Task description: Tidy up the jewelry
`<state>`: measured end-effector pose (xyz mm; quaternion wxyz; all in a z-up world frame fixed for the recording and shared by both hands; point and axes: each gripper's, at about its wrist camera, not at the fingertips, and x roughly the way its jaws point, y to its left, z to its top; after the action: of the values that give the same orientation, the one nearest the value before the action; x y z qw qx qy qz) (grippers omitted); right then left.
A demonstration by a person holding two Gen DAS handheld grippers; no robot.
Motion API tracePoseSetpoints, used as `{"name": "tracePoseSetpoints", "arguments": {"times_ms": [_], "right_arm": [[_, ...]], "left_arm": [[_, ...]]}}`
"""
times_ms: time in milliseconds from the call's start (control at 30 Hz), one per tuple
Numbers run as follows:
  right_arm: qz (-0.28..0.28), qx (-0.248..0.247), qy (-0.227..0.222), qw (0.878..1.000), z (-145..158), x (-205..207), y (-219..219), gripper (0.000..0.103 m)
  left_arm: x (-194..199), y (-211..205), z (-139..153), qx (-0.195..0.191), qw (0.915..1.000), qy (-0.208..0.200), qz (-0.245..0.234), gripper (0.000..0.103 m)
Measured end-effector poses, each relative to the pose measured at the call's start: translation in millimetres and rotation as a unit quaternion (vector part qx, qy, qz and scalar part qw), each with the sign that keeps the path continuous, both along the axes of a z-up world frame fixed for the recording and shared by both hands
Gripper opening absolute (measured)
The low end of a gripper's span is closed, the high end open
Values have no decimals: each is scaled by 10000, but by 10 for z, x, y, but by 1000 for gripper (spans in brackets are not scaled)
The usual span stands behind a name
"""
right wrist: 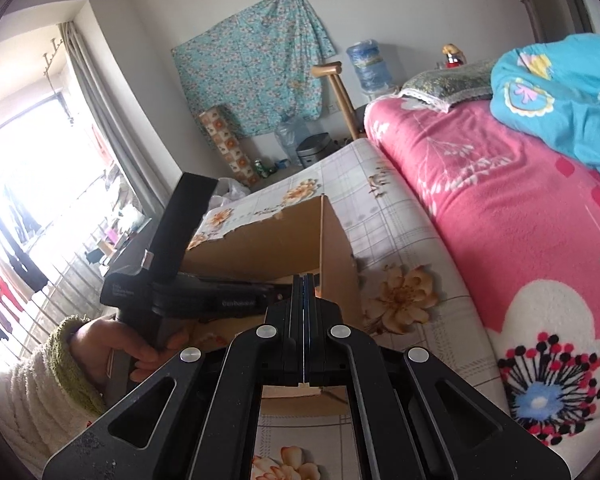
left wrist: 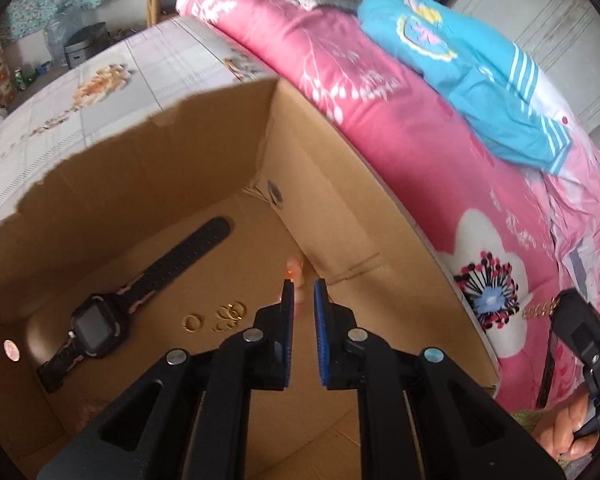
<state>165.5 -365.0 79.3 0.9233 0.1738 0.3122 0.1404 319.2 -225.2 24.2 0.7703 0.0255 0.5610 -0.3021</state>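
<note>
My left gripper [left wrist: 303, 286] hangs slightly open over the box [left wrist: 380, 248]; my right gripper [right wrist: 305, 280] is closed and empty.

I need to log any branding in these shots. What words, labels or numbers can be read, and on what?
Left gripper, white print on its black body: two labels, both too blurred to read.
Green can on the floor: too small to read.
Watch in the cardboard box: screen dark, no text.

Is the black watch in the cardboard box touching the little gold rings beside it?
Apart. The left wrist view shows bare cardboard between the watch and the nearest of the gold rings on the floor of the box.
</note>
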Motion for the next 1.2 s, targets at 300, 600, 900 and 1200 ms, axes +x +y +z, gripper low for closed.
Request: {"name": "tracePoseSetpoints", "arguments": {"times_ms": [300, 600, 900, 1200], "right_arm": [[875, -67, 595, 9944, 11, 293, 220, 0], [1292, -719, 1301, 9804, -154, 601, 571, 9], [411, -933, 706, 9923, 41, 333, 332, 47], [480, 483, 1880, 9798, -483, 457, 52, 40]], "left_arm": [[-116, 475, 260, -657, 9968, -65, 452, 32], [-845, 1327, 615, -946, 9831, -1063, 1149, 49], [-1476, 2211, 743, -768, 9478, -2092, 2282, 80], [-1343, 2282, 84, -1163, 9600, -913, 2377, 82]]}}
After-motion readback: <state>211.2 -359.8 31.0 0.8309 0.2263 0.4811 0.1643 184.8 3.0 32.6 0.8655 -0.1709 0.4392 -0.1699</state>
